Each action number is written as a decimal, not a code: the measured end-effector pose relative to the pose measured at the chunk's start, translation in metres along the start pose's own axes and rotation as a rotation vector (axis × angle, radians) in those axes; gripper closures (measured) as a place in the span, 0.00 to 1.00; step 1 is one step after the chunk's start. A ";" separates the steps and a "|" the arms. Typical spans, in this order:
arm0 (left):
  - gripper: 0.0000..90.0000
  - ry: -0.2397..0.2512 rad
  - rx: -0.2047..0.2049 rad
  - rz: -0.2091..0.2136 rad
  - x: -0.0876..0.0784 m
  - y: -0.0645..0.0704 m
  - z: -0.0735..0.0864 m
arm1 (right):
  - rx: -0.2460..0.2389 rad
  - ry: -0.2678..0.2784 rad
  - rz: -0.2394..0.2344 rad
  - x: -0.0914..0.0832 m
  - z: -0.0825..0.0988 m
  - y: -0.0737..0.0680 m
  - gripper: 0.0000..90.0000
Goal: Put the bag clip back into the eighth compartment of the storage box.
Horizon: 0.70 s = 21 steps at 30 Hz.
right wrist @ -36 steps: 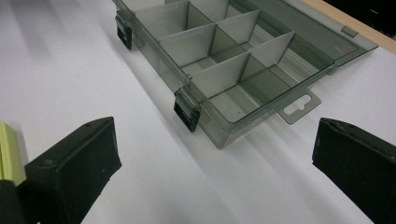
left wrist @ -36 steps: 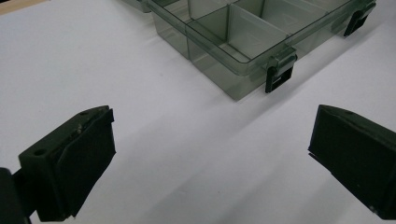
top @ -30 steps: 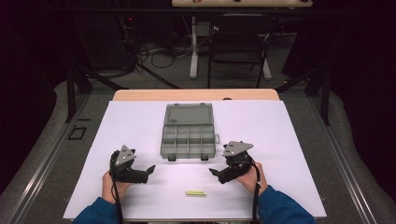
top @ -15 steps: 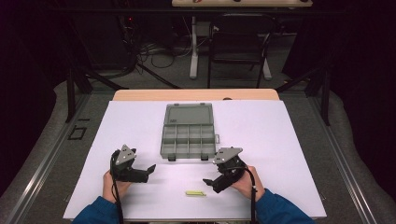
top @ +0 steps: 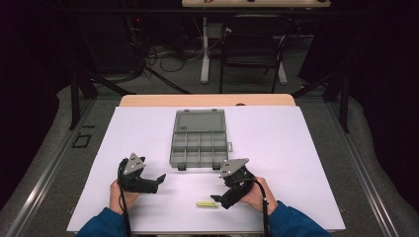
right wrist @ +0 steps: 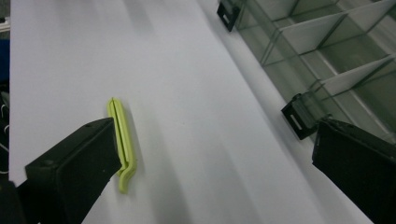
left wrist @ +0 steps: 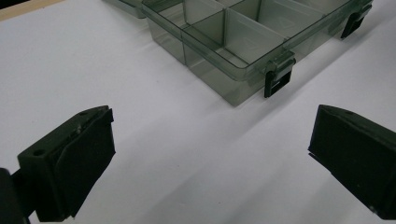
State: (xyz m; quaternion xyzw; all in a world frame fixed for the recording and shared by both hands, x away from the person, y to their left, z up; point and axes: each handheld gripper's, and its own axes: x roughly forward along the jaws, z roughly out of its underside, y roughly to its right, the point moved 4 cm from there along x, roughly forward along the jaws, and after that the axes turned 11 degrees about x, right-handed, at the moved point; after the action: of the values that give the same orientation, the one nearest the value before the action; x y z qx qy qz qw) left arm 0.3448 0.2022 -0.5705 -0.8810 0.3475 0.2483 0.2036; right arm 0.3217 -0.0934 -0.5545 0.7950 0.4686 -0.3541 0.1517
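My right tongs (top: 216, 199) gape wide, just beside the yellow-green clip (top: 207, 204) lying flat near the tabletop's (top: 296, 148) front edge. My left tongs (top: 159, 180) also stand wide, holding nothing. Farther off sits the open compartment box (top: 199, 140).

Both tools wide-jawed, left (top: 159, 178) level, right (top: 216, 199) seemingly tipped down.

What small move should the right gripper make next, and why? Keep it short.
Probably shift the right gripper sideways so the yellow-green clip sits midway between its jaws, then lower it. The jaws stand open, but in the right gripper view the clip lies flat on the white table right beside one jaw, not centred. The open compartment box waits just beyond, and the left gripper is open and apart.
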 end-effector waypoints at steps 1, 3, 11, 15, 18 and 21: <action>0.00 0.001 0.002 0.000 0.000 0.000 0.000 | -0.006 -0.013 -0.012 0.003 0.000 -0.002 0.00; 0.00 0.000 0.003 0.001 0.000 -0.001 0.000 | -0.012 -0.029 -0.021 0.005 0.000 -0.005 0.00; 0.00 -0.005 0.007 0.002 0.001 0.000 0.000 | -0.021 -0.057 -0.068 0.011 0.001 -0.015 0.00; 0.00 0.000 0.006 0.007 0.001 0.000 0.000 | -0.031 -0.075 -0.076 0.013 0.001 -0.017 0.00; 0.00 -0.001 0.007 0.007 0.001 0.000 -0.001 | -0.055 -0.090 -0.079 0.016 0.001 -0.024 0.10; 0.00 -0.002 0.010 0.005 0.001 0.000 -0.001 | -0.061 -0.098 -0.072 0.017 0.001 -0.027 0.16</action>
State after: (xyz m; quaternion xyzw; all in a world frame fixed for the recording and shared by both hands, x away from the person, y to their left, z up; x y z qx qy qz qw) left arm 0.3458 0.2014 -0.5705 -0.8789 0.3507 0.2480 0.2076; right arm 0.3036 -0.0692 -0.5650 0.7544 0.4993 -0.3835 0.1857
